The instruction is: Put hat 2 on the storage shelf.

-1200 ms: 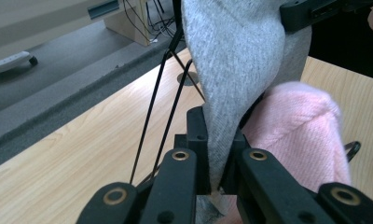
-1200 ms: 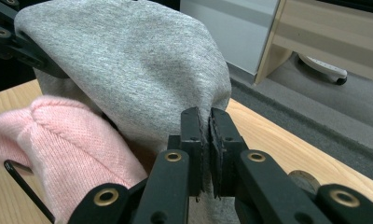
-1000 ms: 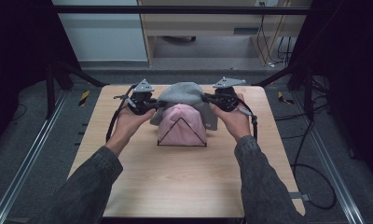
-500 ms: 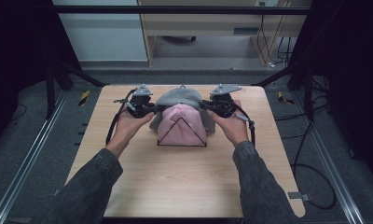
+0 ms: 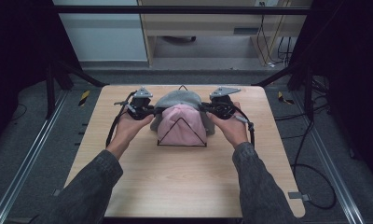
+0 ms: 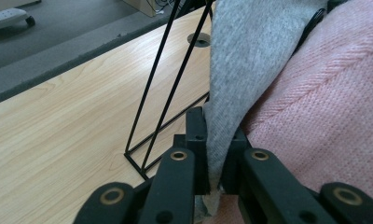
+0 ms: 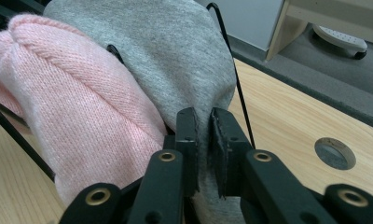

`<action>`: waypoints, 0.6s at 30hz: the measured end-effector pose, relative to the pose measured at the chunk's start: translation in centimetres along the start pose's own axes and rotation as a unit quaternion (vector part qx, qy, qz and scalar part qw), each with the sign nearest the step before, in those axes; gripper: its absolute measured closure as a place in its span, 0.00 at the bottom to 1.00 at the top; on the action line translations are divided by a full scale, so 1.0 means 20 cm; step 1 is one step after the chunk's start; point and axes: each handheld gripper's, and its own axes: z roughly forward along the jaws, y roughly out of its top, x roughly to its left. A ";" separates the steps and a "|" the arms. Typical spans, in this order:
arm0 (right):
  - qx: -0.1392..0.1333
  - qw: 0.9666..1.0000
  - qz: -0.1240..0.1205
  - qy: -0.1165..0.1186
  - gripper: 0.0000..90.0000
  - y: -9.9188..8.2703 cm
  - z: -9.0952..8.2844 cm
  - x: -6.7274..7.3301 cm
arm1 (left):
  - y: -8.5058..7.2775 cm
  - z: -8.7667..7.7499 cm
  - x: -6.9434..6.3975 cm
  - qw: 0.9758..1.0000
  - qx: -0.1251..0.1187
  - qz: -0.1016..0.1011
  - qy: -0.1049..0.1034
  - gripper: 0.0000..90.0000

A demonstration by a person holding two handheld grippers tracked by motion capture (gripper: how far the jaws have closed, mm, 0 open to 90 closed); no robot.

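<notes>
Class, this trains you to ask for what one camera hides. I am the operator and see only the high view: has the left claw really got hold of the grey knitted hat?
Observer: Yes. In the left gripper view the left claw pinches the lower edge of the grey knitted hat.
Operator: And the right claw?
Observer: The right gripper view shows the right claw closed on the hat's edge too, with grey fabric between its jaws.
Operator: Anything on the table near it?
Observer: A round grey-capped hole in the light wooden table, just beyond that claw.
</notes>
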 end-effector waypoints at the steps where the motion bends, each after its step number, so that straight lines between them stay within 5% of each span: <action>1: 0.000 1.000 0.001 -0.001 0.89 0.00 0.00 0.00 | 0.00 0.00 0.00 1.000 -0.002 -0.002 0.001 0.94; 18: -0.002 1.000 0.016 -0.010 0.74 -0.04 -0.10 -0.01 | -0.02 -0.07 -0.02 0.999 -0.012 0.001 0.039 0.64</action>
